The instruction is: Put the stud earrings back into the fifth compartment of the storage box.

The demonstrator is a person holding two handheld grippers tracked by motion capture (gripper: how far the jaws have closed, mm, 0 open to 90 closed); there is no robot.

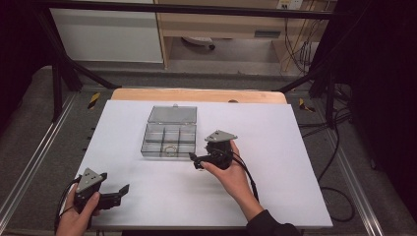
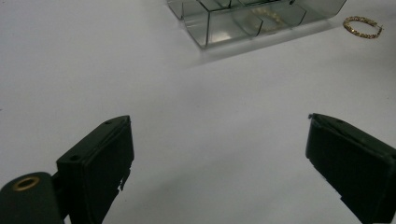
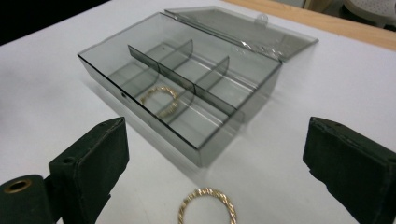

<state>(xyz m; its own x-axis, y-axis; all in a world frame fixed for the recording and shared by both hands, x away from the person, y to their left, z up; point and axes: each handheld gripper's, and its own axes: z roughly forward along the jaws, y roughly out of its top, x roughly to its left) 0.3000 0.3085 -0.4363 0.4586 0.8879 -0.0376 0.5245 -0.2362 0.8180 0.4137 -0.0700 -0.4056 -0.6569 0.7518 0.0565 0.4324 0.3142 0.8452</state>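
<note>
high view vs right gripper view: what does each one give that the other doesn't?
High view alone: both hands, the left gripper near the table's front-left corner, the right gripper beside the box, the room behind.

Right gripper view alone: a gold ring on the white table between its open jaws, in front of the box.

Shared: the clear compartment box, lid open, with a second gold ring in a front compartment.
</note>
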